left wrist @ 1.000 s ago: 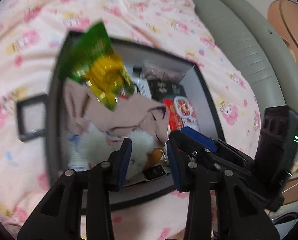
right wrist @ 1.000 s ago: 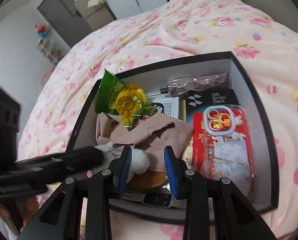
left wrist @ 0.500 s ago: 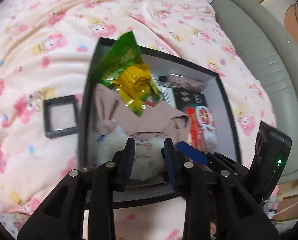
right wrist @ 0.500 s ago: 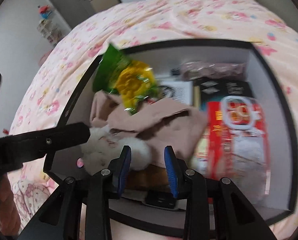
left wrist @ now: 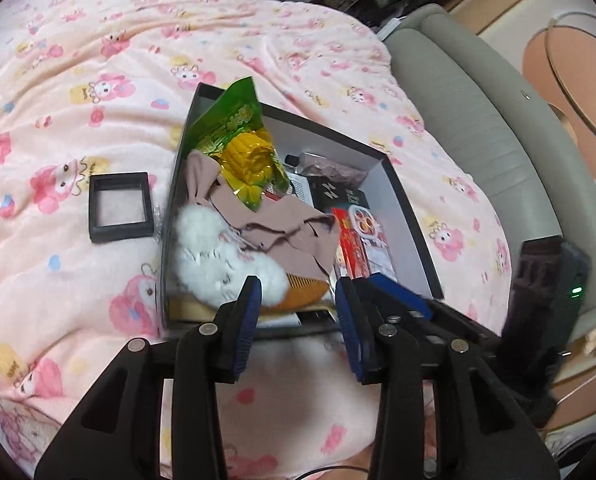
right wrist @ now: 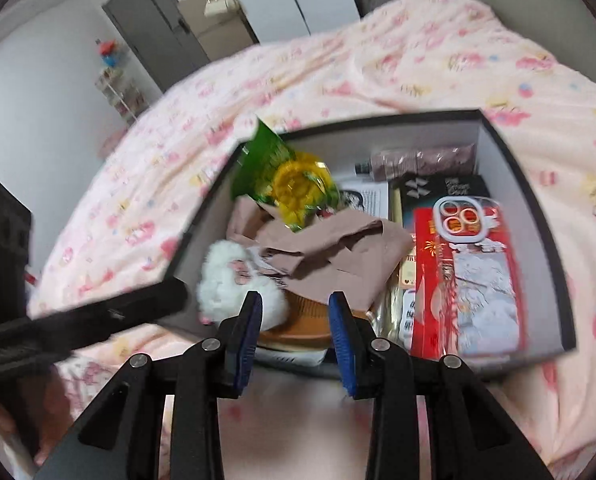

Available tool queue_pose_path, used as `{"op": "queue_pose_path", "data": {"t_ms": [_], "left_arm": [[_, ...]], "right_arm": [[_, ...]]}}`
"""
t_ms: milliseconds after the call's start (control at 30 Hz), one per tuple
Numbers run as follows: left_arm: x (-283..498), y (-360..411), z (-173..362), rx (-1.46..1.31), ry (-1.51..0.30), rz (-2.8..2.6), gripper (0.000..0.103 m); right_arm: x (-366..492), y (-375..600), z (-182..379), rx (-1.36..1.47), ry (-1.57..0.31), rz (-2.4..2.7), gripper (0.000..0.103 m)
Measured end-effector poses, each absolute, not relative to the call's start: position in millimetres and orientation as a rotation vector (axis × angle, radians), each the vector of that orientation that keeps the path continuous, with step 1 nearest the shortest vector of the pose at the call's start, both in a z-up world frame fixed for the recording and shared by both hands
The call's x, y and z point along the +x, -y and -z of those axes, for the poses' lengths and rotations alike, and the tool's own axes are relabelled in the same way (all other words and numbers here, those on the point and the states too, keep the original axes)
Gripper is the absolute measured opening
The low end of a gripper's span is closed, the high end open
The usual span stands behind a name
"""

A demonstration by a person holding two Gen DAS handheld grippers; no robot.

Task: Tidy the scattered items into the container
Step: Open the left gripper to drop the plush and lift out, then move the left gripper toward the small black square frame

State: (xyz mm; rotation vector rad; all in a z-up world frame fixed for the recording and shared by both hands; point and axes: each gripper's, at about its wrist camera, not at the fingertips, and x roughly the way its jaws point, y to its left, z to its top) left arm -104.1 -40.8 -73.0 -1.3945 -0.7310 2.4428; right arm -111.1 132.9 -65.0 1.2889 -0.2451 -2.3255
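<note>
Pink fleece printed with cartoon figures covers the bed [left wrist: 98, 80], and on it we see the box [left wrist: 402, 196], a dark-walled, pale-lined rectangle whose long axis runs away from both grippers. Inside it a crinkly green and yellow packet [left wrist: 238, 140] stands tilted against the far left corner, a soft tan cloth [right wrist: 330, 248] lies rumpled across the middle, and a fluffy white plush [left wrist: 218, 252] sits at the near left over an orange comb [right wrist: 302, 316]. Along the right side lies a glossy red pack [right wrist: 466, 280], lengthwise with the box. A small square black frame [left wrist: 120, 206] rests flat on the bed just left of the box. Our left gripper [left wrist: 298, 312] and right gripper [right wrist: 296, 320] both hover at the near rim, blue pads parted, holding nothing.
</note>
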Motion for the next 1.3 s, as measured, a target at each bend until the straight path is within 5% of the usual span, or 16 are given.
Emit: {"op": "queue_pose_path", "data": {"t_ms": [567,967,1300], "left_arm": [[-29,72,32,-1.273,0.701,-2.524,0.045],[-10,168,61,-1.290,0.995,-2.554,0.045],[-79,223,112,-1.464,1.195,-2.557,0.045]], "right_arm": [[-42,-87,18,1.155,0.145,2.296,0.031],[-51,14,25,1.178,-0.026,2.194,0.031],[-110,68,55,1.267,-0.171,2.299,0.031]]}}
